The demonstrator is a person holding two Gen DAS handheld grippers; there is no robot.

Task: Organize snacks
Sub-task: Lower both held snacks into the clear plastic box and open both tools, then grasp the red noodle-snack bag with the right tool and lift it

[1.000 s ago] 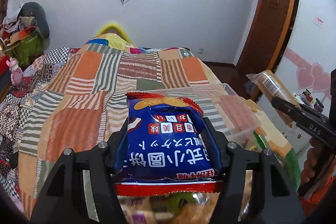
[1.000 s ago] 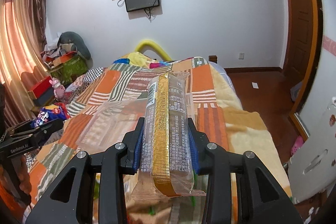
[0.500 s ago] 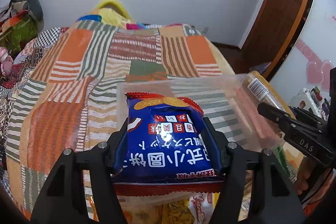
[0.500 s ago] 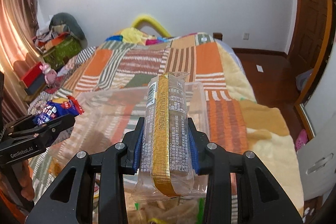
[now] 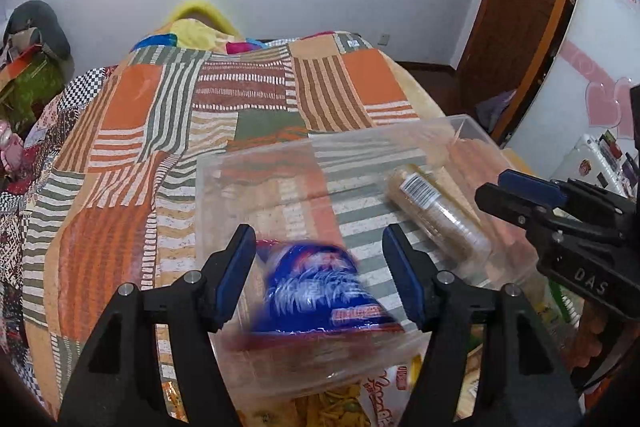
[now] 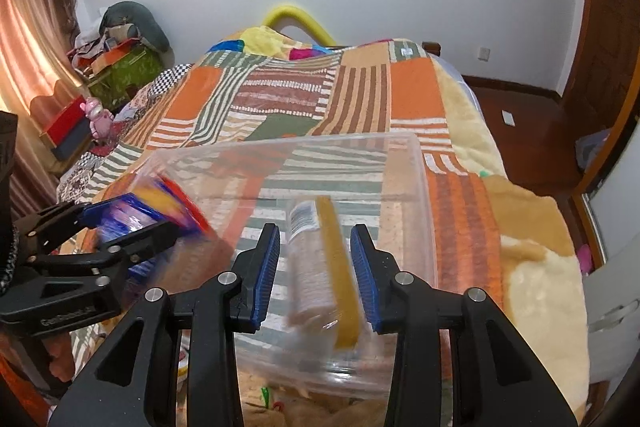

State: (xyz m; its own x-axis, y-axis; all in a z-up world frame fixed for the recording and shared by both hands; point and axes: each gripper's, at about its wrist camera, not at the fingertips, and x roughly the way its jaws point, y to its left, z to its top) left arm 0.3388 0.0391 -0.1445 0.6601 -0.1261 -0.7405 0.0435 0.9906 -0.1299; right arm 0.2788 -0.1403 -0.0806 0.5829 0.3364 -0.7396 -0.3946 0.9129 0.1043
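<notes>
Claws both gape wide: left claw [image 5: 319, 269] around blue snack bag [image 5: 316, 293], right claw [image 6: 315, 269] around cracker sleeve [image 6: 320, 267].

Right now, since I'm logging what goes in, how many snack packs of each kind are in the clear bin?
Blue and red snack bag: 1
Clear-wrapped biscuit roll with gold strip: 1
Total in the clear plastic bin: 2
Both look blurred, as if just let go; the left tool and right tool are open.
</notes>
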